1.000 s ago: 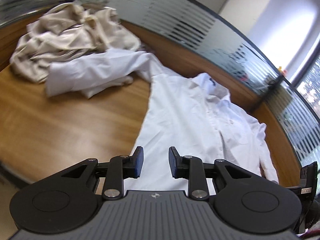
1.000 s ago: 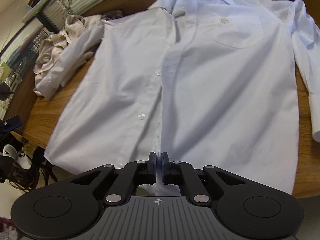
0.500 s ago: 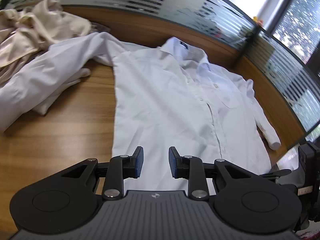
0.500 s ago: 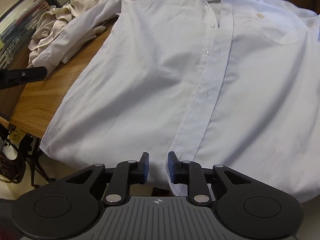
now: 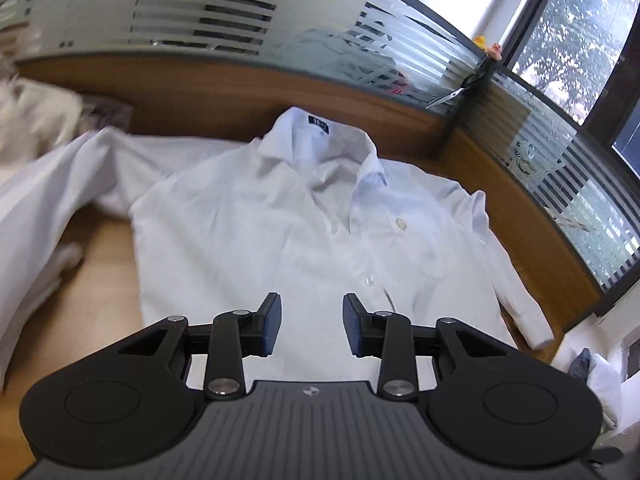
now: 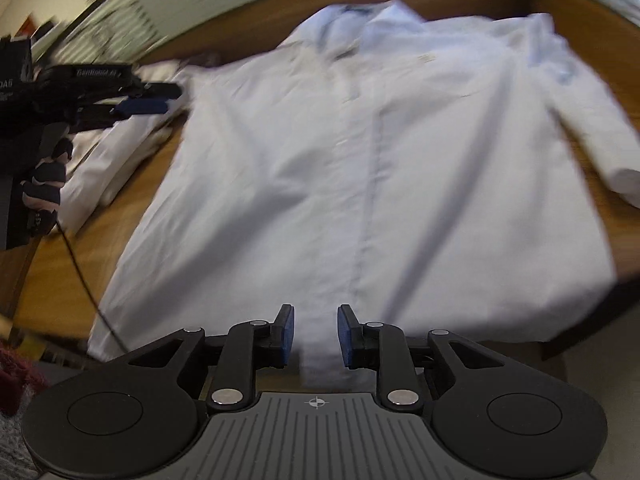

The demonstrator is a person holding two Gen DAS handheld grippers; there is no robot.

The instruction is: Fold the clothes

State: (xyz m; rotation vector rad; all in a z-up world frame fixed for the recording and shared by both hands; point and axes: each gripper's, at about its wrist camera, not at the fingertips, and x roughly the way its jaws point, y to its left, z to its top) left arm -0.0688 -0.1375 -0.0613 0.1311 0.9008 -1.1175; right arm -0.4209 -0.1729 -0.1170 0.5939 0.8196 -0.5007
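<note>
A wooden table (image 5: 100, 248), smooth and warm brown, bends round a corner under a striped frosted-glass screen (image 5: 200, 8). On it lies the white shirt (image 5: 288, 232), thin woven cotton, lightly creased, front up and buttoned, collar toward the screen. Its hem hangs just over the table's near edge. One sleeve runs down the shirt's side to the table's edge; the other trails off toward a blurred pale heap of cloth (image 5: 28, 112). Bare wood lies open beside the shirt on that side. The left gripper (image 5: 311, 330) hangs over the hem, its jaws having just opened further, nothing between them. The right gripper (image 6: 316, 336) stands narrowly apart at the hem, gripping nothing.
</note>
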